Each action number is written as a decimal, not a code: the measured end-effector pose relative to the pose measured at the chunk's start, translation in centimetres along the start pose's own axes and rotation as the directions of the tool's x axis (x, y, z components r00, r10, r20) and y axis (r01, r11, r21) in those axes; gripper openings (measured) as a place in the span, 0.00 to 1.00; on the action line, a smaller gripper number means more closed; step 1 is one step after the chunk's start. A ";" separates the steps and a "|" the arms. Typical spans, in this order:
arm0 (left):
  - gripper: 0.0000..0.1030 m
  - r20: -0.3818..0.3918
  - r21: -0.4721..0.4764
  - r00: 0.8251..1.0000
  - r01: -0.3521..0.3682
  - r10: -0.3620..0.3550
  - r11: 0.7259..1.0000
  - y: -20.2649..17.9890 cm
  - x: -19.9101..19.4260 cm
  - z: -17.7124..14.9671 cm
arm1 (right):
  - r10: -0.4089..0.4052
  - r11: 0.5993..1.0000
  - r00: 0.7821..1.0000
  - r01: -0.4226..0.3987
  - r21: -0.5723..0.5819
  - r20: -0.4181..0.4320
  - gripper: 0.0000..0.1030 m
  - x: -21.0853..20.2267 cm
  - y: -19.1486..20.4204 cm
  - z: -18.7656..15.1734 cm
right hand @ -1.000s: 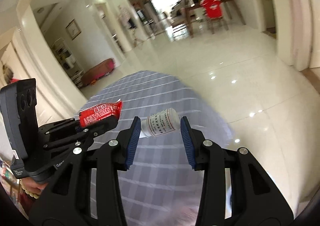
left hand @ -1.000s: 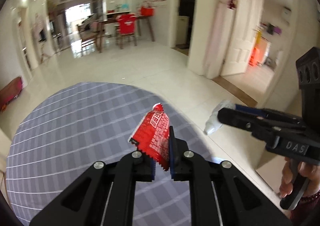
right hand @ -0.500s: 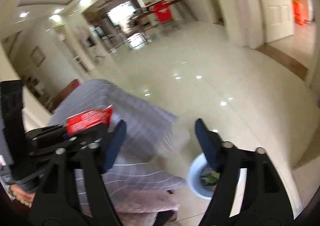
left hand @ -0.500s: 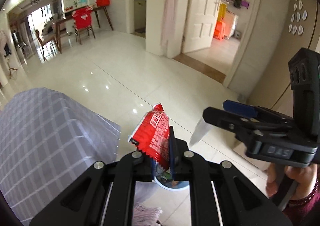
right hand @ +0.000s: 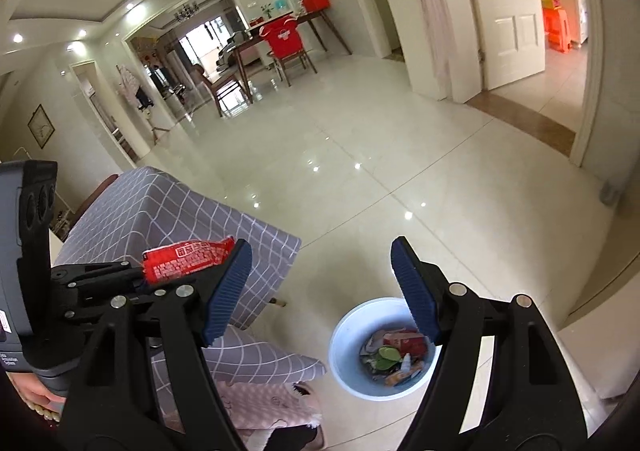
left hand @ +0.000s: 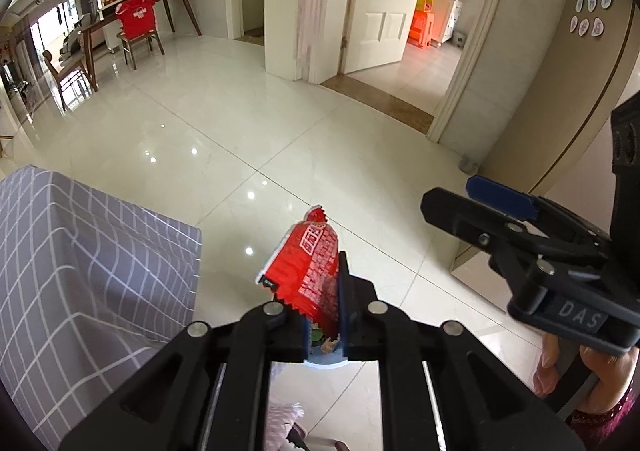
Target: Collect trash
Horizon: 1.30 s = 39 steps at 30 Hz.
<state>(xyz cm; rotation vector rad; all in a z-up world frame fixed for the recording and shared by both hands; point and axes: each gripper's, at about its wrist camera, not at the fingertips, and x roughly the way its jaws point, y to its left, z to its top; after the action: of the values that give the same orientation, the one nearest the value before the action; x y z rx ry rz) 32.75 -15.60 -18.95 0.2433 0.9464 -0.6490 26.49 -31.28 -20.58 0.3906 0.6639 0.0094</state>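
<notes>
Red wrapper (left hand: 308, 263) | sitting pinched by its lower edge in left gripper (left hand: 323, 325), above white bin (right hand: 348, 363) | likely handling light, crinkly, slippery | right gripper (right hand: 320, 291) hanging wide open, empty, over bin.

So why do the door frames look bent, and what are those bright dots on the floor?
Both wrist views use fisheye lenses, so straight edges bow near the rims. Left wrist view: ceiling lights glint off the glossy floor. Right wrist view: same glints, everything sharp, down to the trash bin.
</notes>
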 end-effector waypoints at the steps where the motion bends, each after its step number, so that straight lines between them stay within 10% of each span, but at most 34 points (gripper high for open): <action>1: 0.10 -0.003 0.000 1.000 0.008 -0.008 1.000 -0.2 0.2 0.1 | -0.009 1.000 1.000 0.009 0.001 0.011 0.69 -0.1 -0.3 0.0; 9: 0.13 -0.008 0.014 0.999 0.038 -0.038 0.999 -1.9 0.4 0.6 | -0.048 0.998 0.994 0.043 0.051 0.102 0.70 -2.7 -2.4 -0.3; 11: 0.29 -0.022 0.012 1.000 0.018 -0.017 1.000 -2.5 0.6 0.8 | -0.059 0.997 0.991 0.052 0.063 0.120 0.70 -3.4 -2.8 -0.3; 13: 0.71 -0.017 -0.005 0.999 -0.047 0.047 0.999 -2.5 0.4 1.0 | -0.060 0.996 0.991 0.050 0.076 0.123 0.70 -4.0 -3.1 -0.3; 28: 0.76 0.081 -0.084 0.986 -0.141 0.148 0.986 -1.4 -7.2 -1.3 | -0.001 1.000 0.994 -0.001 0.017 0.113 0.71 -7.8 -0.2 -1.2; 39: 0.88 0.292 -0.220 0.873 -0.336 0.390 0.916 -1.4 -21.4 -6.9 | 0.107 0.989 0.980 -0.088 -0.117 0.168 0.74 -15.0 6.4 -2.4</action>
<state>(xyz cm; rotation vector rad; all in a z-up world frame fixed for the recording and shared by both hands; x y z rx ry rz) 18.35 -4.78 -5.35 0.1547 0.6002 -0.2473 13.94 -26.52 -11.04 0.3147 0.4691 0.1035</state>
